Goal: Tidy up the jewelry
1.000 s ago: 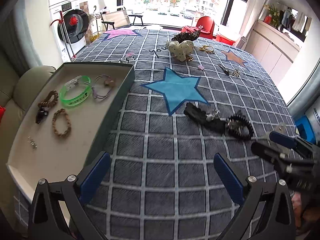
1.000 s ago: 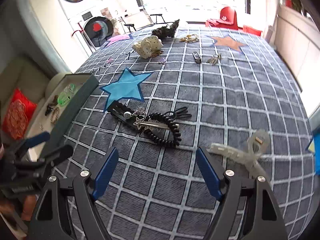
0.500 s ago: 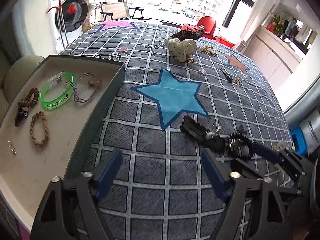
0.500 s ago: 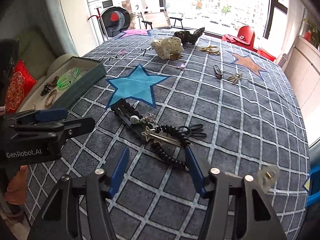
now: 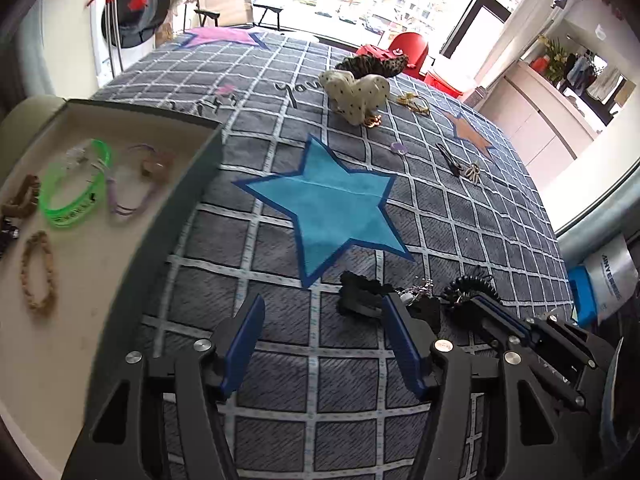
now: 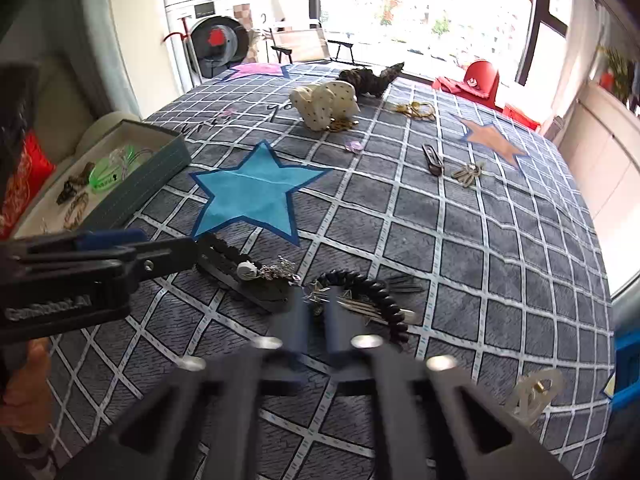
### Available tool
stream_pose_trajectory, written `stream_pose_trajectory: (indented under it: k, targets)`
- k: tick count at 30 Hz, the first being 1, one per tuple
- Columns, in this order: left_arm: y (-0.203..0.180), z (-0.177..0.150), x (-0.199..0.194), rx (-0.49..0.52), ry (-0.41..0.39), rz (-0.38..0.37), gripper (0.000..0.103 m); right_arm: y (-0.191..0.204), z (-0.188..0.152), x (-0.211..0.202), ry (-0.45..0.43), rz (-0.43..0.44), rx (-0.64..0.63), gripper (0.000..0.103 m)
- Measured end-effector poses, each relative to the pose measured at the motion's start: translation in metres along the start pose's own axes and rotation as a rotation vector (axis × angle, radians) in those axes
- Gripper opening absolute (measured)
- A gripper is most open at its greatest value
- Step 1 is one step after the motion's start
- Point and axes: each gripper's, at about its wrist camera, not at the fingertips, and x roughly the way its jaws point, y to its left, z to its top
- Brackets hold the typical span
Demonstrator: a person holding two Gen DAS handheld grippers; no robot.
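Both grippers have neared the black coil bracelet point(image 6: 372, 292), right gripper point(image 6: 316, 316) touching.

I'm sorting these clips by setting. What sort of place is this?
Most likely a home, perhaps a living or laundry corner: a front-loading washing machine stands by the wall, a sofa with a red cushion sits beside the star-patterned quilt, and big windows face apartment blocks.

the grey checked quilted cloth cover point(image 5: 280, 352) looks matt and woven, its blue star patch point(image 5: 332, 208) smoother. the green translucent plastic bracelet point(image 5: 72, 192) shines glossy. the black coiled plastic cord point(image 6: 372, 292) gleams beside silvery metal star pins point(image 6: 352, 304).
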Motion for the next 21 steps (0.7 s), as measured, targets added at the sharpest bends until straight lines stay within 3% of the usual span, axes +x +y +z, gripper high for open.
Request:
stream_pose_trajectory:
  k: [10,13,15,16,18,20,21]
  targets:
    - [-0.017,-0.001,0.010,0.046,0.010,-0.043,0.063,-0.041,0.000,-0.022,-0.034,0.146,0.224,0.003]
    - [-0.023,-0.002,0.013,0.061,0.023,-0.061,0.046,-0.047,-0.002,-0.028,-0.035,0.172,0.262,0.003]
    - [-0.026,-0.002,0.013,0.069,0.020,-0.066,0.043,-0.048,-0.004,-0.031,-0.034,0.184,0.280,0.003]
    - [-0.027,-0.002,0.013,0.072,0.022,-0.068,0.034,-0.048,-0.004,-0.032,-0.033,0.186,0.283,0.003]
    - [-0.029,-0.003,0.014,0.076,0.025,-0.077,0.032,-0.049,-0.007,-0.035,-0.033,0.185,0.285,0.003]
    - [-0.030,-0.004,0.013,0.083,0.019,-0.078,0.015,-0.049,-0.010,-0.037,-0.032,0.185,0.288,0.003]
    - [-0.029,-0.003,0.012,0.081,0.020,-0.093,0.015,-0.049,-0.011,-0.038,-0.029,0.185,0.289,0.003]
